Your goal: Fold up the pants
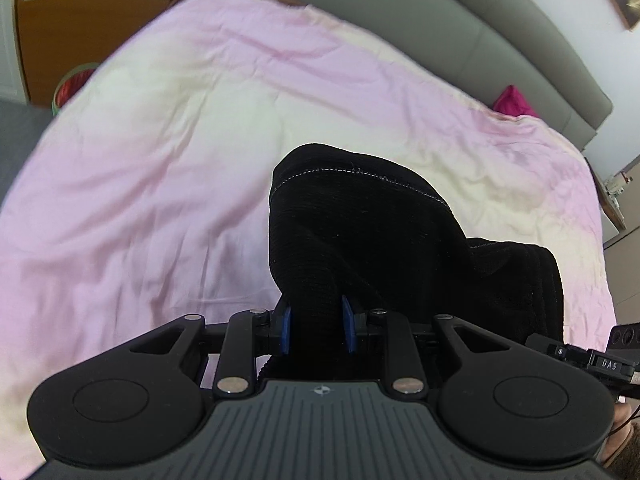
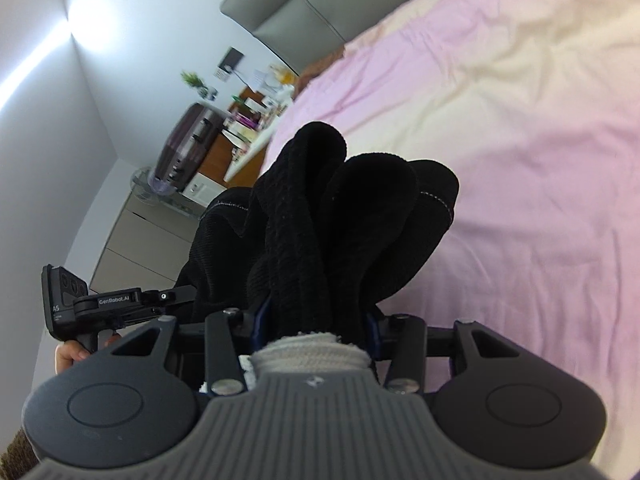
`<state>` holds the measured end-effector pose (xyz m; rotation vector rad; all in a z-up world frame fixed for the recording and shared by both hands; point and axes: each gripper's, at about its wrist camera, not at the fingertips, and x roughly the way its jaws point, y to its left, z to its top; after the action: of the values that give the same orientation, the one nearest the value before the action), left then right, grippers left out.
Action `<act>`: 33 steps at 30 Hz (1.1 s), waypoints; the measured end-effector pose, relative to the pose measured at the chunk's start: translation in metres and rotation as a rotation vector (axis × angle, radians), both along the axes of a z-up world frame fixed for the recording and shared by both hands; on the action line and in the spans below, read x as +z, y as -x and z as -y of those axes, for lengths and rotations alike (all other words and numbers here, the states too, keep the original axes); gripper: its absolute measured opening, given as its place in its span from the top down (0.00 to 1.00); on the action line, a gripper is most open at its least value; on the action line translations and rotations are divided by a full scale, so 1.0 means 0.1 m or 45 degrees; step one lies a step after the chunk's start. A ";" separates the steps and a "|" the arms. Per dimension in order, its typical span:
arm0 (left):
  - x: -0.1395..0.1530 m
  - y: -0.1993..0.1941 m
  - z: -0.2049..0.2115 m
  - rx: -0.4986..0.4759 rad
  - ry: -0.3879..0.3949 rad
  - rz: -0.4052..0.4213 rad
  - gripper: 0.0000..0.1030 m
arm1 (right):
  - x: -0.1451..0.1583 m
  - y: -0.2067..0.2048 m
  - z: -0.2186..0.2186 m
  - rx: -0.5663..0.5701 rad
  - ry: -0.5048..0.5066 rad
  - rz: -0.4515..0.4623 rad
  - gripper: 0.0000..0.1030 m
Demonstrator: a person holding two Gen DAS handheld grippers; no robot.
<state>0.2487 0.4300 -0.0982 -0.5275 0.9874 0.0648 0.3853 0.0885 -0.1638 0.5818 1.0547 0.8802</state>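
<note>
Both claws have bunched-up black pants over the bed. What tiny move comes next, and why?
Probably lower the pants onto the pink sheet and draw the grippers apart. The left gripper and right gripper each clamp a wad, so the cloth hangs bunched, not flat enough to fold.

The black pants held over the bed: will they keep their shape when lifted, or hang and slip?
The black pants probably flop: they bunch in soft folds above the left tool. Their ribbed knit likely resists slipping. The thick bundle in the right tool suggests moderate weight.
</note>
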 end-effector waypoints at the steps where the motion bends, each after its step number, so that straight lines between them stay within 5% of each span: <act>1: -0.15 -0.04 -0.03 -0.003 0.002 -0.023 0.74 | -0.14 -0.04 -0.05 -0.001 0.013 -0.018 0.59; 3: -0.47 -0.11 -0.07 0.001 0.003 -0.078 0.74 | -0.47 -0.12 -0.10 -0.013 0.044 -0.084 0.59; 7: -0.89 -0.13 -0.03 -0.029 -0.146 -0.135 0.69 | -0.96 -0.14 -0.18 -0.013 0.142 -0.137 0.57; 11: -0.91 -0.08 -0.07 -0.002 -0.129 -0.125 0.62 | -1.33 -0.21 -0.11 -0.088 0.158 -0.247 0.49; 14: -0.76 0.00 0.00 -0.020 -0.208 -0.105 0.50 | -1.20 -0.18 -0.16 -0.046 0.247 -0.164 0.36; 20: -0.31 0.16 0.13 -0.095 -0.343 0.036 0.50 | -0.63 -0.10 -0.09 0.026 0.484 0.122 0.30; 24: -0.11 -0.04 0.23 -0.057 -0.400 0.156 0.50 | -0.20 -0.06 -0.14 -0.008 0.507 0.323 0.49; 27: -0.22 -0.30 0.25 -0.044 -0.320 0.161 0.54 | -0.02 -0.07 -0.45 0.057 0.523 0.449 0.66; 29: -0.40 -0.48 0.26 -0.037 -0.308 0.120 0.60 | -0.06 -0.11 -0.68 0.125 0.534 0.484 0.79; 33: -0.69 -0.73 0.26 0.037 -0.346 0.053 0.56 | -0.39 -0.32 -0.87 0.095 0.687 0.463 1.00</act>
<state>0.3216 0.4042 -0.1675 -0.2927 0.9131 0.2100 0.4172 0.1754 -0.2025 -0.0701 0.9288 0.6906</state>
